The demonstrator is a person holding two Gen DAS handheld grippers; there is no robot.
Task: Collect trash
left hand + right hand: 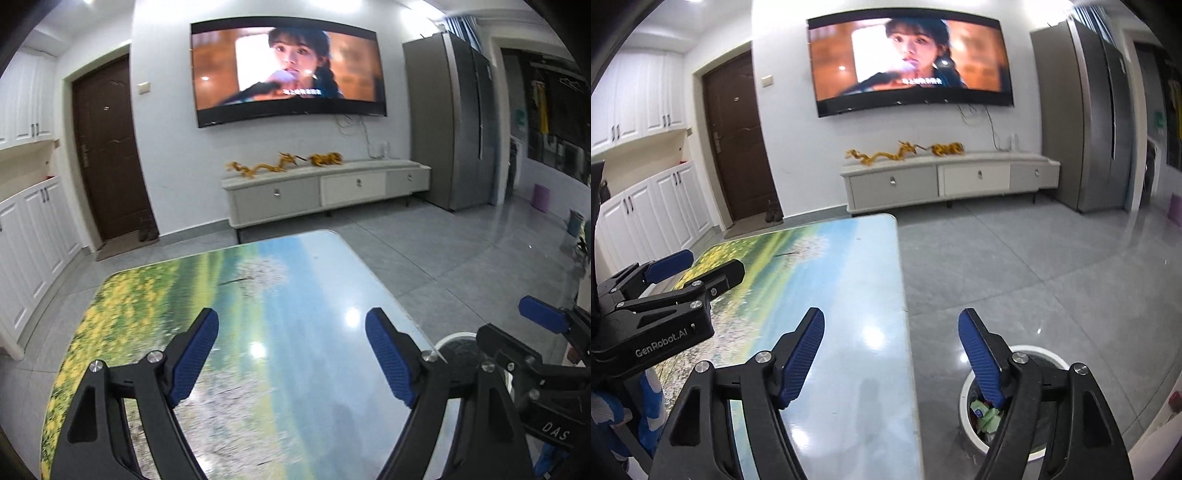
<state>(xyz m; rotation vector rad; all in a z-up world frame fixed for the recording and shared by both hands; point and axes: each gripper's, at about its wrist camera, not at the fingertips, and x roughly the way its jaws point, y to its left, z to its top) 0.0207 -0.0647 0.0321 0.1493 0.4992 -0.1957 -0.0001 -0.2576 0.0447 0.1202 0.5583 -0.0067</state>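
Right wrist view: both claws empty above a bare counter, trash already in the bin.
Nearest, the right claw (891,354) stands open, holding nothing; below it the white bin (971,435) on the floor holds crumpled trash (988,415). The left claw (698,271) hangs open over the counter (857,280). Collection looks finished; next comes checking for strays. Farther off, a television (908,62) plays.

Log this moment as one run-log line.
left tool: open, empty | right tool: open, empty | table: no trash seen | bin: on floor beside table, holds scraps
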